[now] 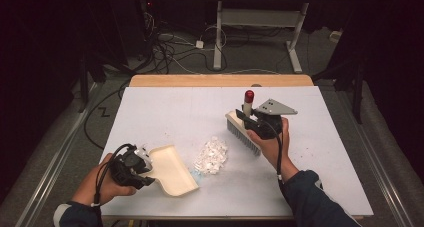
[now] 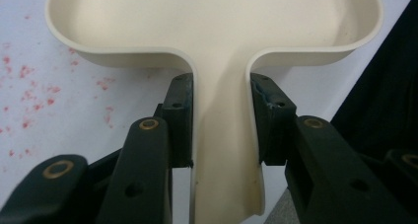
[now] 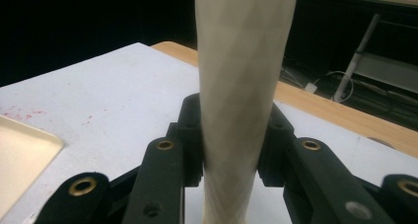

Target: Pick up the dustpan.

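The left gripper's (image 1: 142, 168) fingers pinch the cream dustpan's (image 1: 172, 169) handle; the right gripper's (image 1: 248, 118) fingers clamp the brush (image 1: 243, 133) handle. The white scraps (image 1: 212, 156) lie piled on the worktop (image 1: 165, 112) between them, unswept; sweeping looks yet to begin.

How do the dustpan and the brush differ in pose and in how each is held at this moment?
The dustpan lies flat on the table, mouth toward the white scraps; the brush stands bristles-down beyond them. The left gripper clamps the dustpan's flat handle; the right gripper clamps the brush's round handle, which rises upright. Both are cream-coloured and firmly gripped.
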